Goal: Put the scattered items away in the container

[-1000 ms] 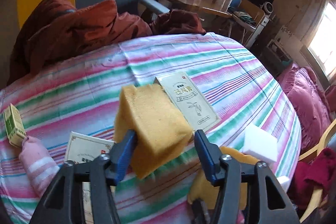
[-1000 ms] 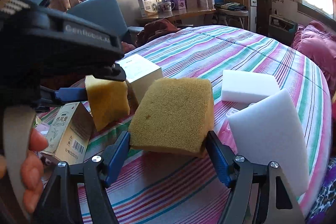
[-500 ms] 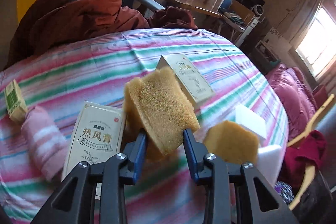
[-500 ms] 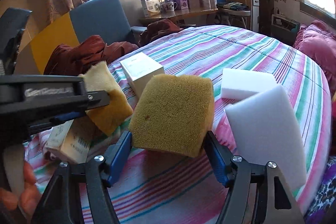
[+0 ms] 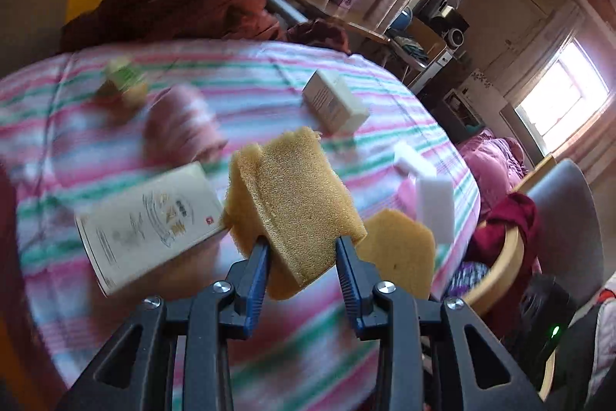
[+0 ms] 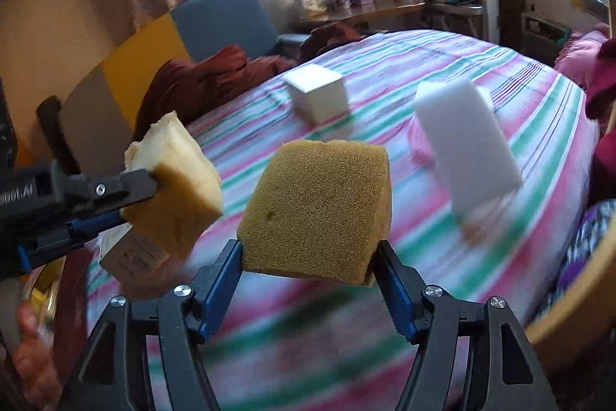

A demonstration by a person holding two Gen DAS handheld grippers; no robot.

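Left gripper [image 5: 302,251] squeezed tight on a folded yellow sponge [image 5: 292,203], right gripper [image 6: 310,262] clamped on a second sponge [image 6: 319,207]. Both sponges held above the striped tablecloth [image 6: 442,64], near side of the white box [image 6: 317,93].

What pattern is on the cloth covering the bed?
The cloth has pink, green and white stripes with thin darker lines. The right wrist view shows it best.

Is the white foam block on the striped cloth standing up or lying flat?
Standing, tilted. In the right wrist view the white foam block rises on a narrow end from the striped cloth, leaning over; the picture is blurred.
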